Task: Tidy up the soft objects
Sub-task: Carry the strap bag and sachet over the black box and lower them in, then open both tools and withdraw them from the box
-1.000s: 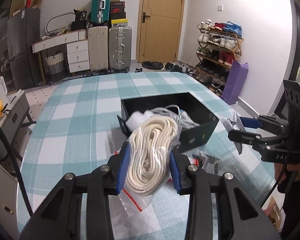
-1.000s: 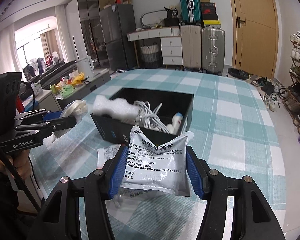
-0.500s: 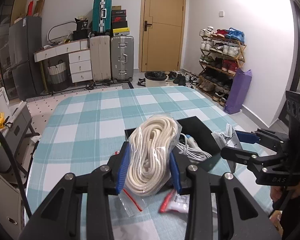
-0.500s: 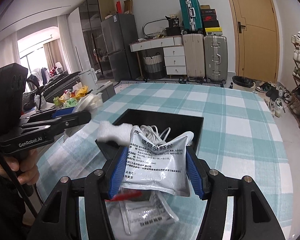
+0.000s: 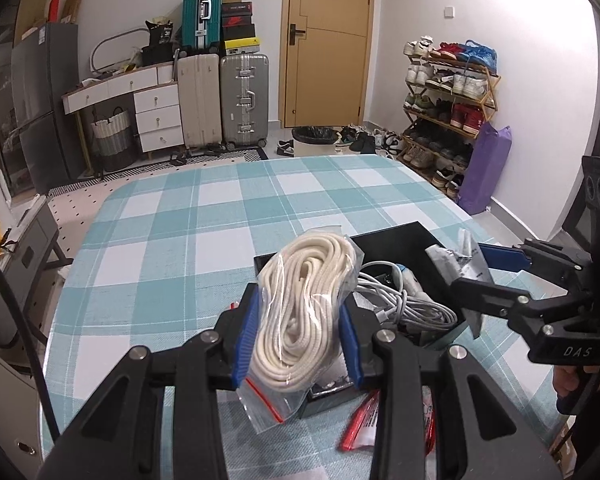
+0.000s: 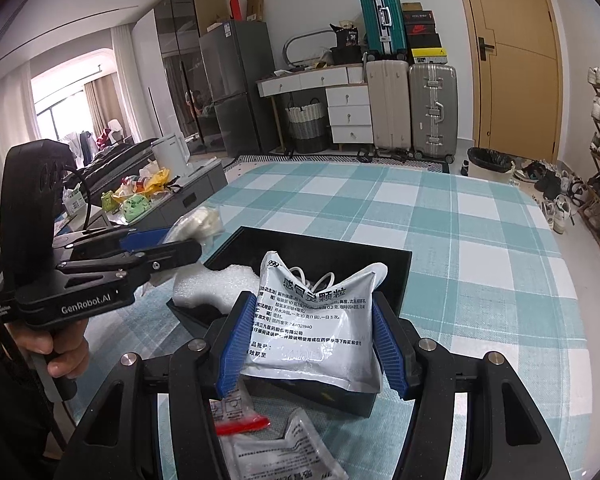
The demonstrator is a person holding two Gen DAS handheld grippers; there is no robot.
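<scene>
Pinching a bagged rope [image 5: 300,304] between the blue fingers [image 5: 247,340] of the left gripper [image 5: 299,340], held above the near edge of the black box [image 5: 396,240] on the checked bench [image 5: 172,248]. Inside the box, white cables [image 5: 408,300]. At right, the right gripper [image 5: 496,276] holding a pouch [image 5: 460,260] over the box.

Seen from the right wrist: right gripper [image 6: 310,344] clamped on the silver pouch [image 6: 316,320] above the box [image 6: 324,246]. White foam [image 6: 216,284] in the box. Below, another pouch [image 6: 280,452] lying on the bench [image 6: 480,280]. Left gripper [image 6: 172,246] at left with the rope [image 6: 204,220].
</scene>
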